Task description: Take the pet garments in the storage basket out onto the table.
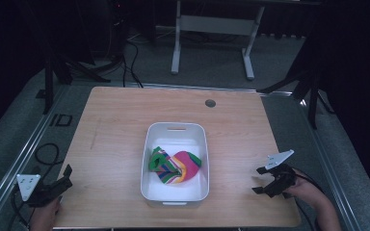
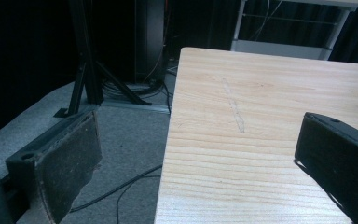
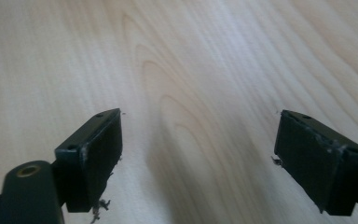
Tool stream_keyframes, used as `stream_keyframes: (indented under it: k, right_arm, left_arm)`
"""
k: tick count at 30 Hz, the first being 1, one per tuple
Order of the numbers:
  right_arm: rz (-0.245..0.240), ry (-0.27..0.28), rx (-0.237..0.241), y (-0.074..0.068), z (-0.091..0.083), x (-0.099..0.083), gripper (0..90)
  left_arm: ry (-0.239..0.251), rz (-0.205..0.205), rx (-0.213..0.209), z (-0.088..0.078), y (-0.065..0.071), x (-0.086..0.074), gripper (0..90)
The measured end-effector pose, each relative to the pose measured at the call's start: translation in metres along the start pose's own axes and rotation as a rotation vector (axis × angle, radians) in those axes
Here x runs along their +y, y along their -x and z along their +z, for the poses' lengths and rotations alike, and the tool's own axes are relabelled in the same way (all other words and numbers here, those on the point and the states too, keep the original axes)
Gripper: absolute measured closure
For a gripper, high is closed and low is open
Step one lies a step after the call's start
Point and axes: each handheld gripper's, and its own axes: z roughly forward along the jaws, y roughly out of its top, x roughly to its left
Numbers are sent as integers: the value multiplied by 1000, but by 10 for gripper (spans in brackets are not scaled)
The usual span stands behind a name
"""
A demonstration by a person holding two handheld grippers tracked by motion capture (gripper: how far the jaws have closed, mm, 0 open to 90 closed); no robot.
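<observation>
Centrally, bin (image 1: 147, 159) holds cloth (image 1: 174, 166); spread grippers flank table (image 1: 115, 125) corners.

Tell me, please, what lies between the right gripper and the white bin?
Nothing: in the high view the stretch from the right gripper to the bin is bare wooden table. The striped cloth lies inside the bin.

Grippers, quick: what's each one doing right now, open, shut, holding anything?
Left gripper: open, holding nothing, at the table's near left corner.
Right gripper: open, holding nothing, over bare wood right of the white bin.
</observation>
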Motion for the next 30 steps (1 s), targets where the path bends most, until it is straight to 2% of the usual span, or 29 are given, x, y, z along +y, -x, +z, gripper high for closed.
stream_keyframes:
  k: [6,13,16,20,22,23,30]
  right_arm:
    - [-46,-101,21,-6,3,22,151]
    - [-104,-130,43,-17,4,47,150]
    - [-115,-158,56,-24,3,56,150]
    - [-98,-161,75,-29,0,70,151]
    - [-116,-159,59,-32,-1,78,151]
    - [-111,-162,66,-33,-2,82,151]
    - [-184,-161,56,-40,-9,113,152]
  left_arm:
    - [-1,4,-2,0,0,0,9]
    - [-2,8,-4,0,1,0,9]
    - [-2,7,-7,0,0,0,9]
    - [-2,8,-6,0,1,0,9]
    - [-4,13,-6,0,1,0,9]
    - [-4,14,-6,0,1,0,9]
    - [-6,13,-9,0,1,0,9]
